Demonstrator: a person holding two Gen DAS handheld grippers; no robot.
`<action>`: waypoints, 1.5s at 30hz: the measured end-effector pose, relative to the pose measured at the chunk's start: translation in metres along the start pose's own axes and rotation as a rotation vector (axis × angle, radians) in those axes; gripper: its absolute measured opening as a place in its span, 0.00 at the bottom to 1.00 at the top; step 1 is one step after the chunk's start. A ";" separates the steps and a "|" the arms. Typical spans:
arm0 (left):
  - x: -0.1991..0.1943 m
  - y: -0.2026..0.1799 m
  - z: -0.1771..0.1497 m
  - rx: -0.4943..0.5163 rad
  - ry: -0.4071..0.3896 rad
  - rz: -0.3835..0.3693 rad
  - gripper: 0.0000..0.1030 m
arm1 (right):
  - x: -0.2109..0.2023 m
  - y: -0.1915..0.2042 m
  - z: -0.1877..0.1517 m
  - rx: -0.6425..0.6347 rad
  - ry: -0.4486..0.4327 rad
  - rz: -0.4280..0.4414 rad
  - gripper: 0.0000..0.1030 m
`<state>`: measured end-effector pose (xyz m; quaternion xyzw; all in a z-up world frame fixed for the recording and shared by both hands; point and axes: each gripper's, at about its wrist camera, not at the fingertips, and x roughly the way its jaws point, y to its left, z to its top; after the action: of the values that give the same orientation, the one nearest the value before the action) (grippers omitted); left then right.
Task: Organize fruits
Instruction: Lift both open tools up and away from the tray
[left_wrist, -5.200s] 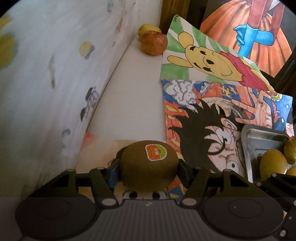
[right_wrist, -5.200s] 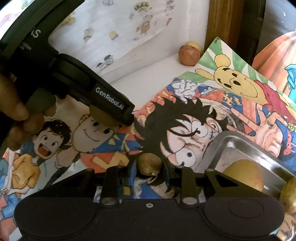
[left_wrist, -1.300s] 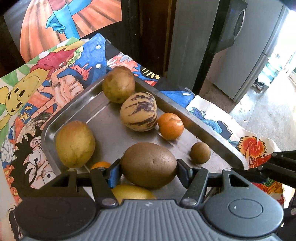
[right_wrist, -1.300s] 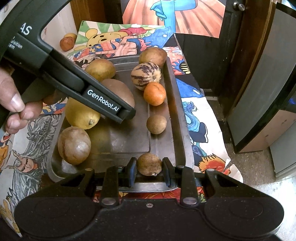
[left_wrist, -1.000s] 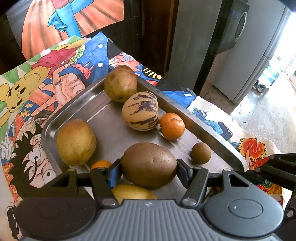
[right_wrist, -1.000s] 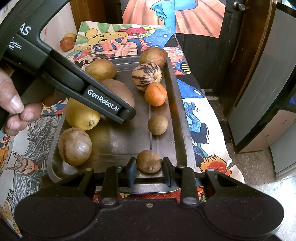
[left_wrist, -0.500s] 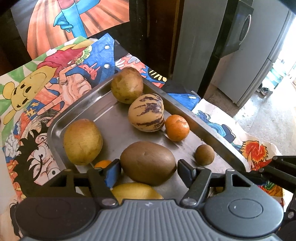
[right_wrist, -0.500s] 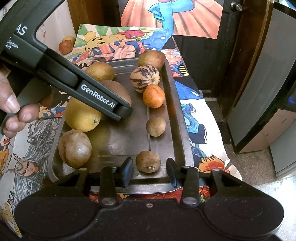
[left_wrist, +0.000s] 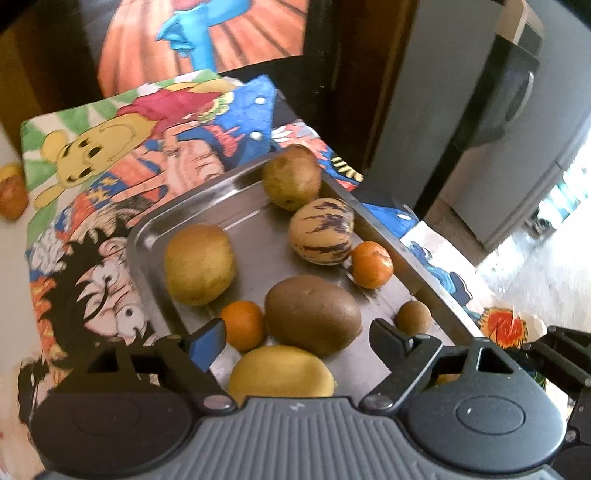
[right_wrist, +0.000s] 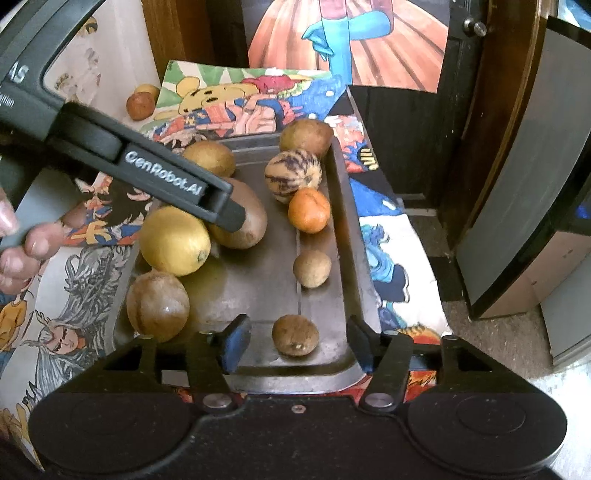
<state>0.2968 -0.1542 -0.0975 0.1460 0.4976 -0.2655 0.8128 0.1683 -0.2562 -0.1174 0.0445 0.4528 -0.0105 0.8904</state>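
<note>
A brown kiwi (left_wrist: 312, 314) lies on the steel tray (left_wrist: 192, 195) between the fingers of my left gripper (left_wrist: 295, 334). Its jaws are opening and the pads stand clear of the kiwi on both sides. In the right wrist view a small brown fruit (right_wrist: 295, 335) rests at the tray's (right_wrist: 351, 236) near end. My right gripper (right_wrist: 297, 341) straddles it with jaws opening and a gap on each side. The left gripper's body (right_wrist: 147, 173), held by a hand (right_wrist: 22, 240), partly hides the kiwi (right_wrist: 247, 221).
The tray also holds a lemon (right_wrist: 173, 240), a round brown fruit (right_wrist: 157, 304), a striped melon (right_wrist: 293, 176), an orange (right_wrist: 309, 209), and several others. Two fruits (right_wrist: 140, 105) sit on the white surface at back left. Cartoon posters cover the table; a door stands on the right.
Both grippers have opened. The left one let go of the kiwi and drew back a little; the right one let go of the small brown fruit. Both fruits now rest on the tray.
</note>
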 end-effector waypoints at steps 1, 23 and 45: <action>-0.002 0.002 -0.001 -0.016 -0.006 0.003 0.87 | -0.002 -0.001 0.001 0.003 -0.007 0.000 0.63; -0.044 0.003 -0.028 -0.274 -0.129 0.192 0.98 | -0.018 -0.036 0.013 -0.056 -0.074 0.075 0.98; -0.078 -0.048 -0.071 -0.468 -0.194 0.344 0.98 | -0.041 -0.082 0.019 -0.190 -0.135 0.189 0.99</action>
<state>0.1891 -0.1351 -0.0595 0.0111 0.4332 -0.0148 0.9011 0.1546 -0.3401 -0.0793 0.0014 0.3847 0.1132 0.9161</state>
